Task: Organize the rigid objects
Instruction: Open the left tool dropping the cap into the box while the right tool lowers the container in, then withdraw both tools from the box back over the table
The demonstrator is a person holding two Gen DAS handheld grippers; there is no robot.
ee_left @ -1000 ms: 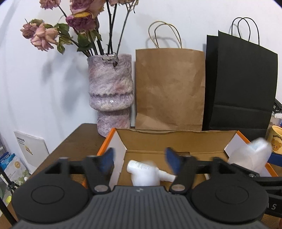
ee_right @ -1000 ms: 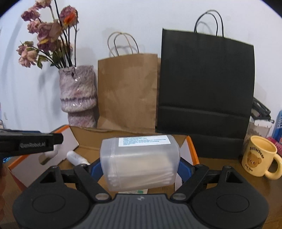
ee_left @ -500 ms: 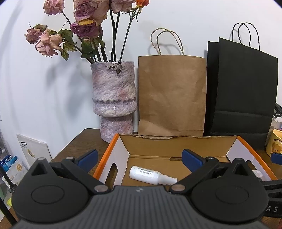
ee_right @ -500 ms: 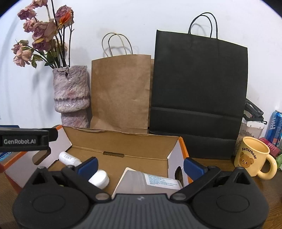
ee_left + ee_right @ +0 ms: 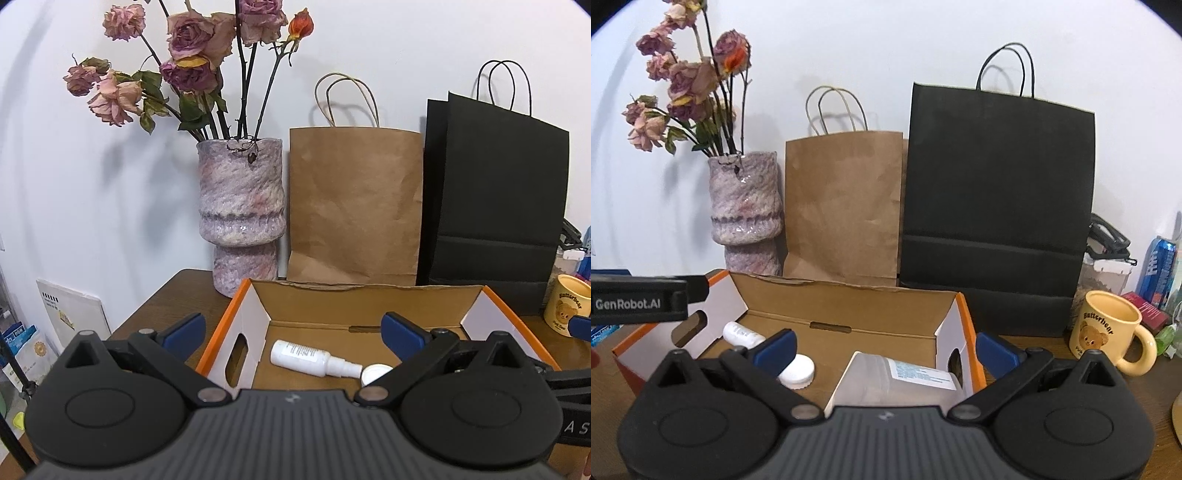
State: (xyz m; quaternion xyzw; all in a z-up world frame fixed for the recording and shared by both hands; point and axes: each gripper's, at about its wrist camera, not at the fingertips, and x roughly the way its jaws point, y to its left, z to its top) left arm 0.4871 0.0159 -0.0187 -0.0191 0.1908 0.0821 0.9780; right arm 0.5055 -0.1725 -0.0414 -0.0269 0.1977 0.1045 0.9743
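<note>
An open cardboard box with orange edges sits on the wooden table. In it lie a white spray bottle, a white round lid and a translucent plastic container with a label, at the box's right end. My left gripper is open and empty above the box's near left part. My right gripper is open and empty just above the container. The left gripper's body also shows at the left of the right wrist view.
A pink vase with dried roses, a brown paper bag and a black paper bag stand behind the box against the wall. A yellow bear mug and a blue can stand right.
My right gripper opened and dropped the plastic container into the box, then drew back. My left gripper opened wide, left the spray bottle in the box and rose.
</note>
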